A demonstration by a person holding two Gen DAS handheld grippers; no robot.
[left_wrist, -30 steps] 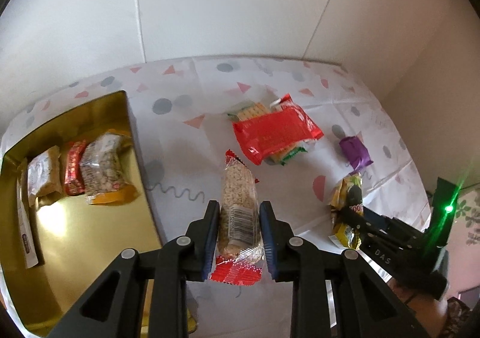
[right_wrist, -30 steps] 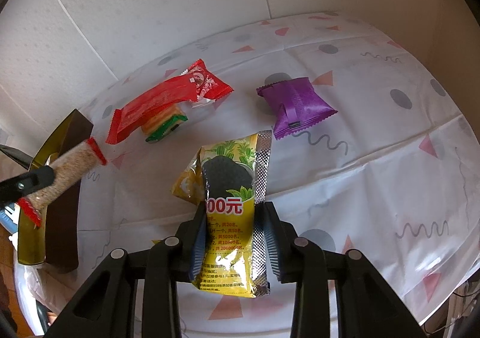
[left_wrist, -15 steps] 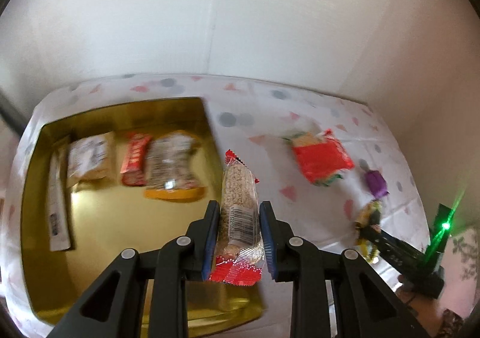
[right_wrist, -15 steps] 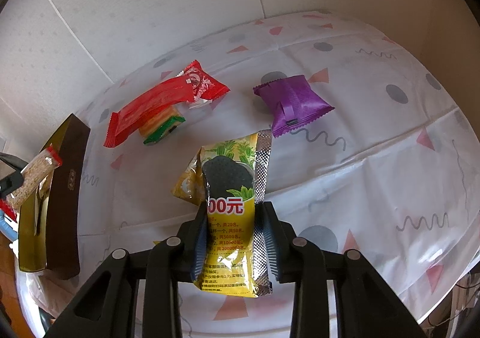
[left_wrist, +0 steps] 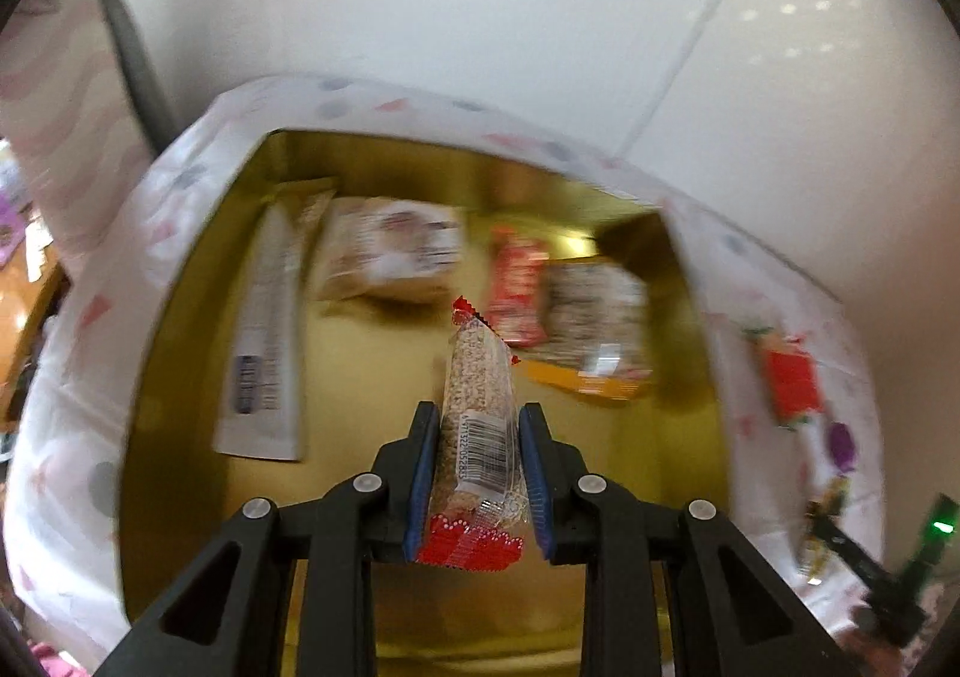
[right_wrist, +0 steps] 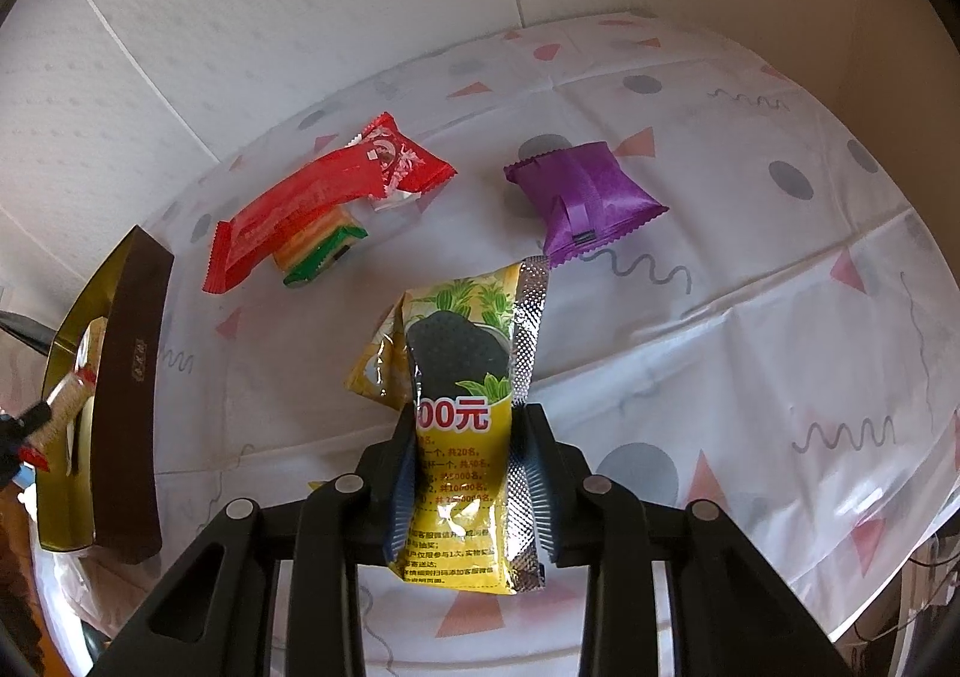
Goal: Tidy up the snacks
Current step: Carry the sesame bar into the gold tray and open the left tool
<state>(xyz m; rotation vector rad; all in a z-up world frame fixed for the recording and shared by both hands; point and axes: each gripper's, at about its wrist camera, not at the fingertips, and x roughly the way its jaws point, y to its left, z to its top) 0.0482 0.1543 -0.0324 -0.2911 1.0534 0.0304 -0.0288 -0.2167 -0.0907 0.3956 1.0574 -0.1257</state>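
Note:
My left gripper [left_wrist: 477,425] is shut on a clear-wrapped cereal bar with red ends [left_wrist: 477,395] and holds it above the gold box [left_wrist: 180,353]. Inside the box lie a long white packet [left_wrist: 264,329], a beige packet [left_wrist: 390,251], a red bar [left_wrist: 516,287] and a nut packet [left_wrist: 594,317]. My right gripper [right_wrist: 465,437] is shut on a yellow snack packet [right_wrist: 462,419] just above the tablecloth. The box [right_wrist: 129,377] and the left gripper's bar [right_wrist: 66,401] show at the far left of the right wrist view.
On the patterned tablecloth [right_wrist: 750,347] lie a red packet [right_wrist: 324,197] over a green-edged cracker pack [right_wrist: 318,257], and a purple packet [right_wrist: 585,197]. White walls stand close behind. The red packet [left_wrist: 792,383] shows right of the box in the left wrist view.
My left gripper has swung left with the cereal bar, from over the tablecloth to over the middle of the gold box. My right gripper with the yellow packet has barely moved.

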